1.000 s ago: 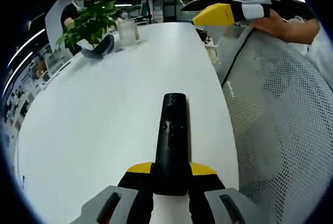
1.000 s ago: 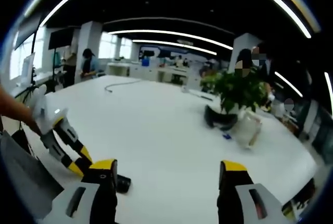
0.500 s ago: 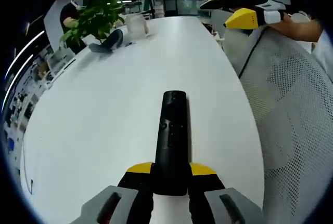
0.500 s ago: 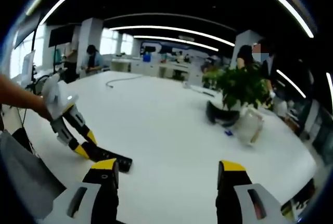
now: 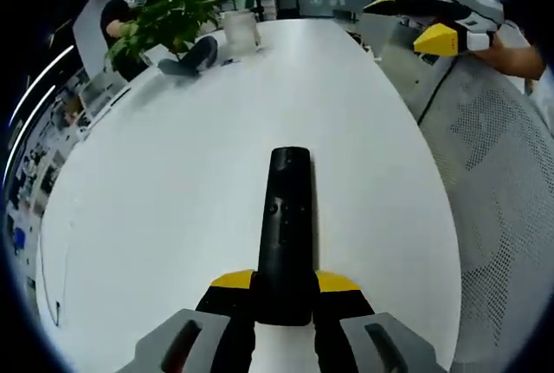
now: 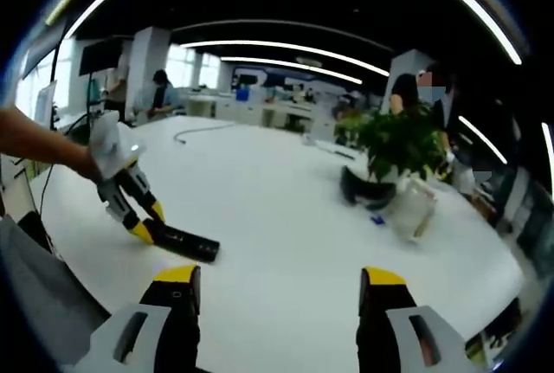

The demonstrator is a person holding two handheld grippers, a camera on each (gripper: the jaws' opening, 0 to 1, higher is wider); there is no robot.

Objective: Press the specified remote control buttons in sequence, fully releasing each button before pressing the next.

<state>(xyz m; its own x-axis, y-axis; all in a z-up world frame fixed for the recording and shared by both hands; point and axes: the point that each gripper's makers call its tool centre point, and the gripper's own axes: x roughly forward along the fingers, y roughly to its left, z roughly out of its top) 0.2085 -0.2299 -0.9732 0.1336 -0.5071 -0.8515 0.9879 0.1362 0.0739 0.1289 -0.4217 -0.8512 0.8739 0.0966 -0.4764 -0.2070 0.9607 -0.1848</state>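
1. The black remote control (image 5: 288, 226) was the thing to look at; it pointed out over the white table (image 5: 173, 191), near the table's edge where a mesh chair back (image 5: 511, 217) stood.
2. The left gripper (image 5: 286, 291) had its yellow-tipped jaws closed on the near end of the remote control, one jaw pressing on each side, and the far end with the small buttons stuck out free.
3. From the right gripper view, the same remote control (image 6: 183, 241) lay low over the table, with the left gripper (image 6: 145, 226) clamped on its end and a person's bare forearm (image 6: 39, 144) behind it.
4. The right gripper (image 6: 277, 291) was apart from the remote control, to the side of it, with its two jaws spread wide and nothing between them.
5. In the left gripper view the right gripper (image 5: 450, 35) appeared far beyond the remote control, above the chair side of the table.
6. Well beyond the remote control, at the far part of the table, stood a green potted plant (image 6: 396, 148) with a dark object (image 6: 363, 189) at its foot and a clear container (image 6: 412, 209) just beside it.
7. A thin cable (image 6: 195, 133) lay on the table far from the remote control, and people sat at desks in the background.
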